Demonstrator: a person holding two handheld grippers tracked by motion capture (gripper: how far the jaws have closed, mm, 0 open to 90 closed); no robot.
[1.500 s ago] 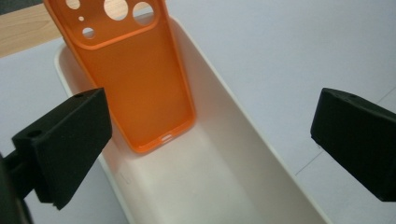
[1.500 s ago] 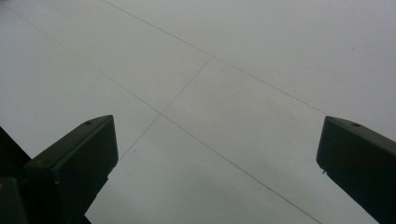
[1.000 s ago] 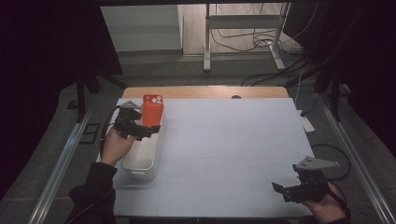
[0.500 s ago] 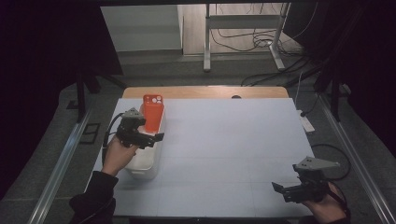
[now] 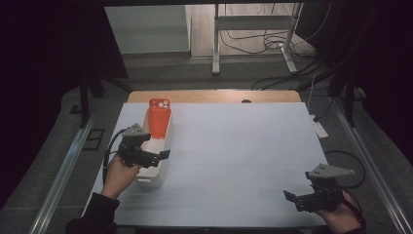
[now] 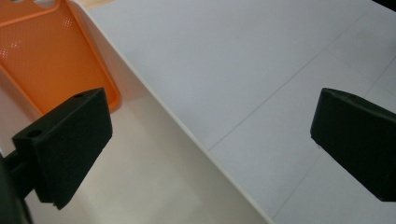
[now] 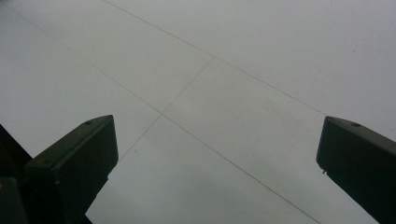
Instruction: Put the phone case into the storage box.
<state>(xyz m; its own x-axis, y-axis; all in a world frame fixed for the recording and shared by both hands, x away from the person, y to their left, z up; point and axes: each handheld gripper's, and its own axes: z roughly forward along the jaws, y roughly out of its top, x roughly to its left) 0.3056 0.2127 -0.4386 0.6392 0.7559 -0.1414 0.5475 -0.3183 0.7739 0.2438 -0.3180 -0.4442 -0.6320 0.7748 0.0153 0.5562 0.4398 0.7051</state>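
Jaws apart on my left gripper (image 5: 163, 155), over the white bin (image 5: 146, 176) near the desk's (image 5: 243, 146) left edge; an orange phone case (image 5: 159, 118) leans inside. My right gripper (image 5: 291, 197) hovers open-jawed at the near right corner.

Dark all around the edges here, black curtains (image 5: 53, 44) on both sides, light pooling on the pale surface (image 5: 243, 146) with a wooden strip (image 5: 209, 96) along its far edge; beyond it a grey floor (image 5: 160, 68), metal stand legs (image 5: 253, 36) and loose cables (image 5: 272, 41)
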